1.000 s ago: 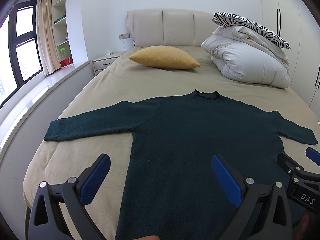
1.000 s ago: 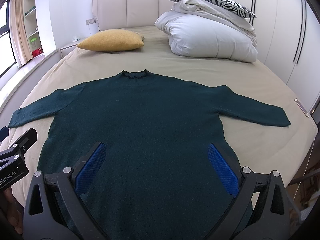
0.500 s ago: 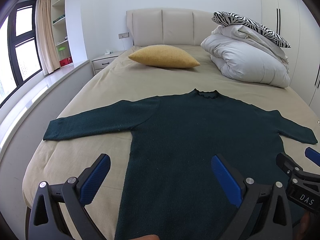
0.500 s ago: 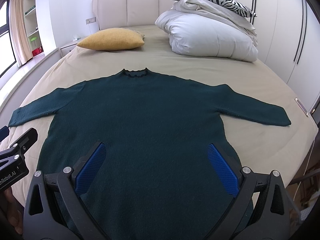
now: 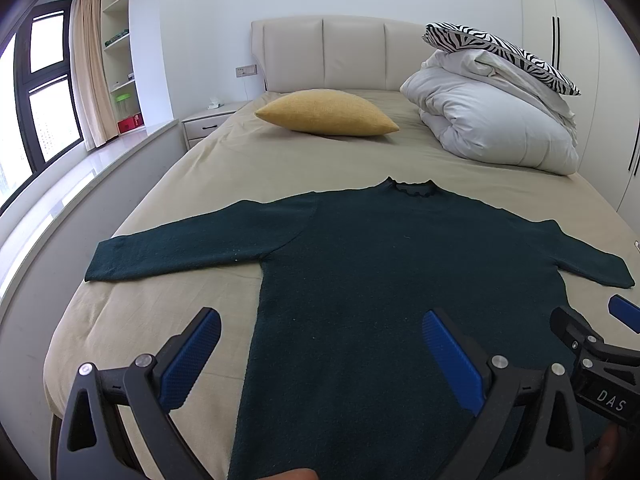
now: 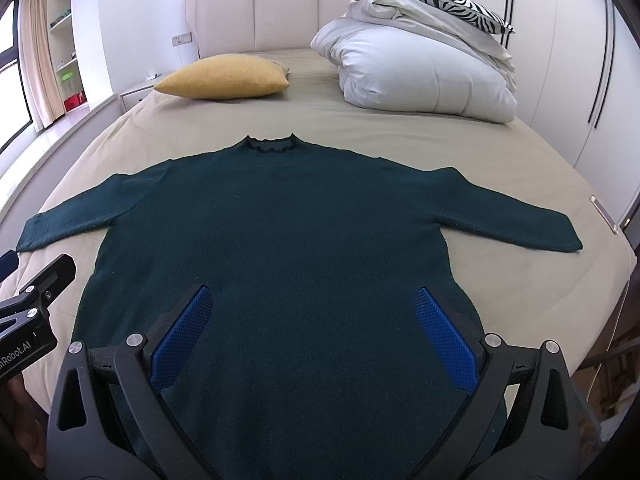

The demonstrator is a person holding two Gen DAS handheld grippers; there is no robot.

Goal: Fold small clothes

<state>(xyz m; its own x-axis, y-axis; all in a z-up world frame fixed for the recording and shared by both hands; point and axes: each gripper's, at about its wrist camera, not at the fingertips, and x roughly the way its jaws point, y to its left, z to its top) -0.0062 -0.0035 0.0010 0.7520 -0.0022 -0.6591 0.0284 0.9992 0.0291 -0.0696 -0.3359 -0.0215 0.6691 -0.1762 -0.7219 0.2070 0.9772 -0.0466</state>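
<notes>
Change since earlier frames: hardly anything is moved; both views are shifted only slightly, and the sweater is left lying as it was.
Sweater: a dark green knit sweater [image 6: 276,240] is spread flat on the near half of the bed [image 6: 400,128], front up, collar toward the headboard, both sleeves stretched out to the sides.
Left claw: the left claw [image 5: 320,356] is held wide, with nothing gripped; its blue pads [image 5: 188,364] are poised above the sweater's lower left edge, one over bare sheet and one over the knit.
Right claw: the right claw [image 6: 310,334] is held wide and empty, both pads above the lower body of the sweater.
Contact: whether either claw is touching the cloth cannot be told.
Head of bed: a yellow cushion [image 5: 328,118] is laid at the left, well apart from the sweater; a bundled white duvet [image 5: 496,128] is piled at the right, with a zebra-striped pillow [image 5: 500,54] set on top.
</notes>
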